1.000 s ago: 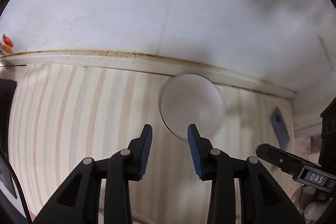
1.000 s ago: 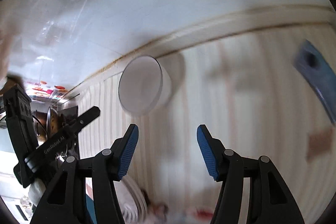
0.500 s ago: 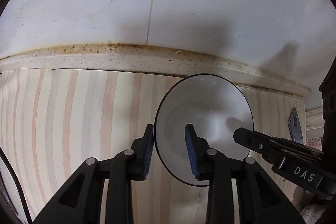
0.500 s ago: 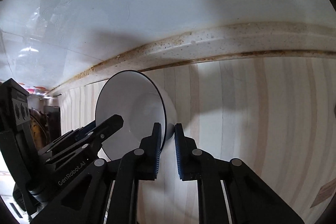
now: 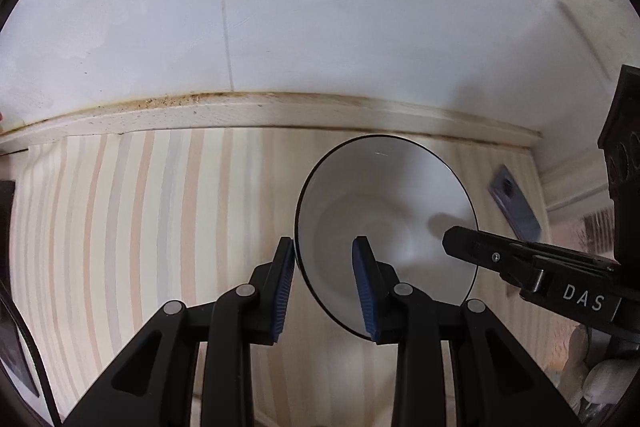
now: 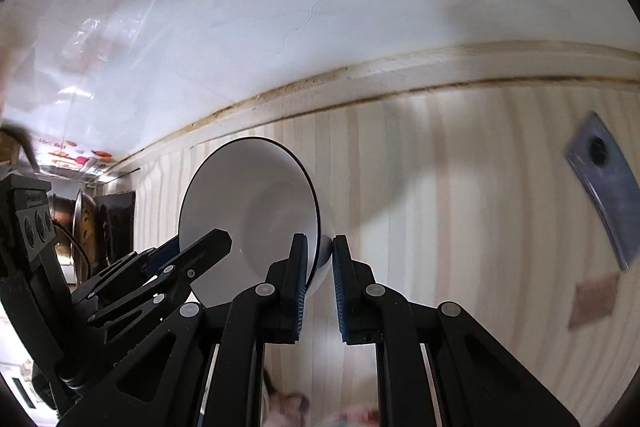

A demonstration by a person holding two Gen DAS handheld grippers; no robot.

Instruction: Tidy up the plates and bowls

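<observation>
Both grippers are now sitting at the white bowl (image 5: 392,211), which a second ago was lying farther off, beyond the fingertips. Right gripper (image 6: 320,279) is pinching the bowl's rim between nearly closed jaws, the wall wedged between its blue pads (image 6: 301,287). Left gripper (image 5: 324,291) is straddling the opposite rim with its jaws apart, one pad outside and one inside the bowl, and whether they are pressing the wall cannot be told. The bowl is tilting on edge above the striped surface (image 5: 120,227)
</observation>
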